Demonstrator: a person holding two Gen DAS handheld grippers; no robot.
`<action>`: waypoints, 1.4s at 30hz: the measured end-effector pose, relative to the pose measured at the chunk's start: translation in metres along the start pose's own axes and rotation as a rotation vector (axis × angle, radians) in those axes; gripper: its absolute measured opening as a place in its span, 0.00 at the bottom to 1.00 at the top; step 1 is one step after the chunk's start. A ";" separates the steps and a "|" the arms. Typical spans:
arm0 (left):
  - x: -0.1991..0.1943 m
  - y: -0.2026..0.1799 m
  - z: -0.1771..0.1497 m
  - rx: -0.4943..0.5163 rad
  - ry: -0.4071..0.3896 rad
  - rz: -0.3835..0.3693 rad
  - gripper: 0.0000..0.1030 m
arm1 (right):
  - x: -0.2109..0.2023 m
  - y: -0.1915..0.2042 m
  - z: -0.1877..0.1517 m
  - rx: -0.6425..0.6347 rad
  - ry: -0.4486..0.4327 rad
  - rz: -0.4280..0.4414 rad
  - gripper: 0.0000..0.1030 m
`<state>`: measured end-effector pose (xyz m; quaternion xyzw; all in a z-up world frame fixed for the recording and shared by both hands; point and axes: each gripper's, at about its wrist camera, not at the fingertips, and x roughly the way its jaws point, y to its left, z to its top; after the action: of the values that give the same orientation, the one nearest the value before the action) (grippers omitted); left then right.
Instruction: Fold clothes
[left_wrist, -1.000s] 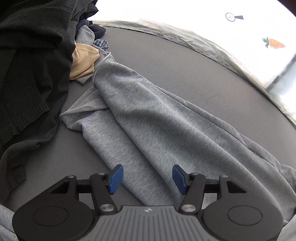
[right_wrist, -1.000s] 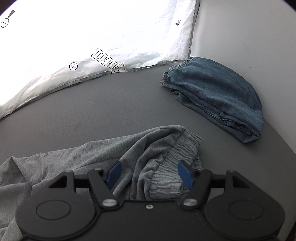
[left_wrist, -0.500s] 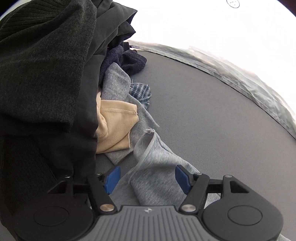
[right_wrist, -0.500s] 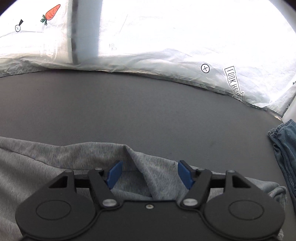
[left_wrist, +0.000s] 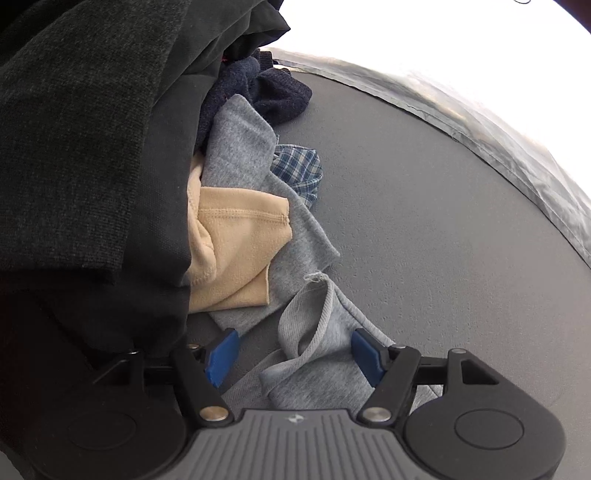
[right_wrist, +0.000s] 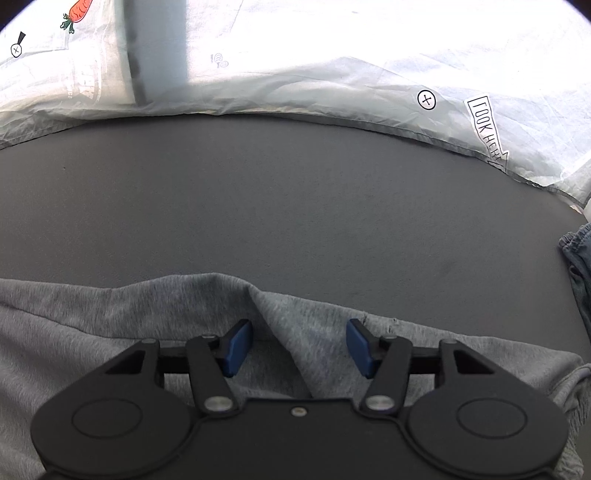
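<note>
Light grey sweatpants lie on the dark grey table. In the left wrist view their leg cuff (left_wrist: 314, 325) sits crumpled between the blue pads of my open left gripper (left_wrist: 293, 356). In the right wrist view the grey fabric (right_wrist: 110, 317) spreads across the lower frame, with a raised fold (right_wrist: 266, 306) between the pads of my open right gripper (right_wrist: 297, 347). Neither gripper is closed on the cloth.
A pile of clothes stands at the left: black knit (left_wrist: 85, 129), tan garment (left_wrist: 232, 251), navy knit (left_wrist: 266, 92), blue plaid (left_wrist: 299, 170). Folded blue jeans (right_wrist: 580, 266) lie at the right edge. A white printed sheet (right_wrist: 295, 74) borders the table's (right_wrist: 295, 206) far side.
My left gripper has moved along the trouser leg to its cuff beside the pile. My right gripper has swung left from the waistband to a fold at the garment's far edge.
</note>
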<state>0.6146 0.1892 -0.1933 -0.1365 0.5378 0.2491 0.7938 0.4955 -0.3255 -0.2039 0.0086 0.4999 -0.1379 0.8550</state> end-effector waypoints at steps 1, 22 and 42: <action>-0.001 0.000 0.001 0.008 -0.006 -0.001 0.67 | 0.001 -0.001 -0.001 0.005 0.002 0.014 0.56; -0.094 -0.029 0.035 -0.030 -0.305 -0.256 0.01 | -0.065 -0.071 0.034 0.242 -0.360 0.047 0.00; -0.074 0.048 -0.078 0.202 -0.256 0.026 0.04 | -0.118 -0.061 -0.089 0.118 -0.186 0.189 0.03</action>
<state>0.5051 0.1730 -0.1530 -0.0163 0.4562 0.2195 0.8622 0.3505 -0.3434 -0.1402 0.0932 0.4062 -0.0860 0.9049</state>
